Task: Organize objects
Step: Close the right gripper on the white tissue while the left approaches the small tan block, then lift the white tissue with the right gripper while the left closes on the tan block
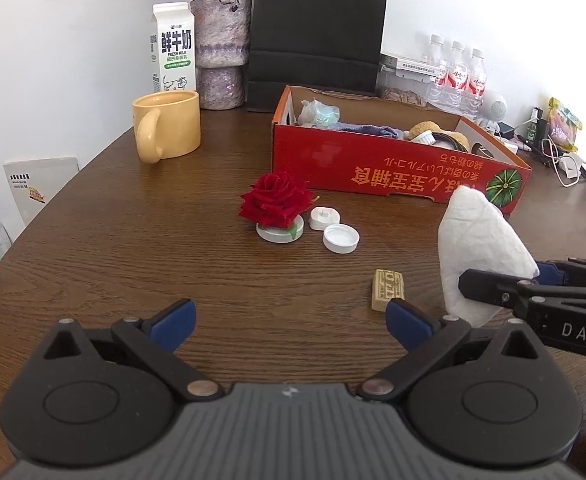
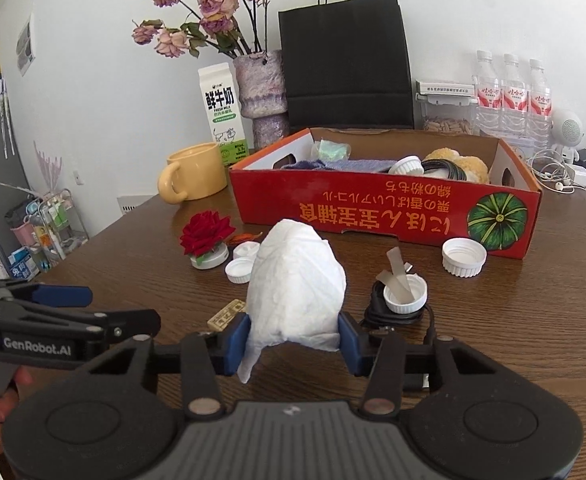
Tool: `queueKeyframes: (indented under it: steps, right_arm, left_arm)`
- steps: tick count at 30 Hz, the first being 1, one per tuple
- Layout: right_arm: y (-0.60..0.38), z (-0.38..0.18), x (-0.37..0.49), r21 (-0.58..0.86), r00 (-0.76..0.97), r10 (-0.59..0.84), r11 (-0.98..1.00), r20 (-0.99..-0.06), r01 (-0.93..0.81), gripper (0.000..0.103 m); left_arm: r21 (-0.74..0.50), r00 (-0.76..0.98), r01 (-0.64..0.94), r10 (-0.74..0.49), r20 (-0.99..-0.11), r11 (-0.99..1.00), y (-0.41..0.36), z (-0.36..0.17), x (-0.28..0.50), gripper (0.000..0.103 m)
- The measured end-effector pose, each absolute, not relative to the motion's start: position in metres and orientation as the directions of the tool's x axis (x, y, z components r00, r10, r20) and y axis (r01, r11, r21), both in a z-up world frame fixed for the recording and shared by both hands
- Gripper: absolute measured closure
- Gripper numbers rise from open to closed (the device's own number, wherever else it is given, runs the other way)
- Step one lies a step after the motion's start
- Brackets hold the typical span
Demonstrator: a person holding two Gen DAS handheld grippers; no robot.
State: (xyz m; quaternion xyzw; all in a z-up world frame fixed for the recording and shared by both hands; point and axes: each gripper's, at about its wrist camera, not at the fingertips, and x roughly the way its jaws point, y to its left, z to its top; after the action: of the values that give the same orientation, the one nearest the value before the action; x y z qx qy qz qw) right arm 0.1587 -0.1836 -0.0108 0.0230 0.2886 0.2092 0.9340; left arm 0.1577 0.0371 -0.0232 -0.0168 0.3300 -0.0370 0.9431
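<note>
My right gripper (image 2: 295, 344) is clenched on the crumpled white tissue wad (image 2: 295, 286), both blue pads pressing its sides, wad held just above the desk (image 2: 513, 340) near its front edge, in front of the red cardboard box (image 2: 381, 216). No earlier pic, so nothing on motion. Left gripper (image 1: 291, 322) hangs w/ jaws released, nothing between them, over bare desk. Small tan block (image 1: 387, 290) lies just left of the wad. Red rose (image 1: 273, 200) sits on a white lid, w/ two more white caps beside it. Yellow mug (image 1: 169, 126) stands toward the desk's back-left corner.
</note>
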Motion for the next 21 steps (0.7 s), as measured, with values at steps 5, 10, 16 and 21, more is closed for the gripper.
queueKeyframes:
  steps: [5,10,16,21]
  right_arm:
    - [-0.2,-0.001,0.156,0.171,0.775,0.389,0.92,-0.498,-0.353,0.058]
    - [-0.215,0.002,0.156,0.171,0.795,0.363,0.932,-0.486,-0.321,0.058]
    - [-0.227,0.001,0.157,0.176,0.8,0.351,0.936,-0.487,-0.303,0.058]
    - [-0.229,0.0,0.159,0.183,0.798,0.357,0.934,-0.486,-0.307,0.058]
  left_arm:
    - [-0.057,0.768,0.087,-0.103,-0.633,0.995,0.016,-0.028,0.17,0.0]
    - [-0.05,0.756,0.101,-0.109,-0.646,0.994,-0.004,-0.035,0.183,0.005]
    - [-0.05,0.743,0.127,-0.128,-0.657,0.991,-0.021,-0.039,0.19,0.055]
    - [-0.053,0.748,0.136,-0.138,-0.649,0.989,-0.026,-0.036,0.187,0.081]
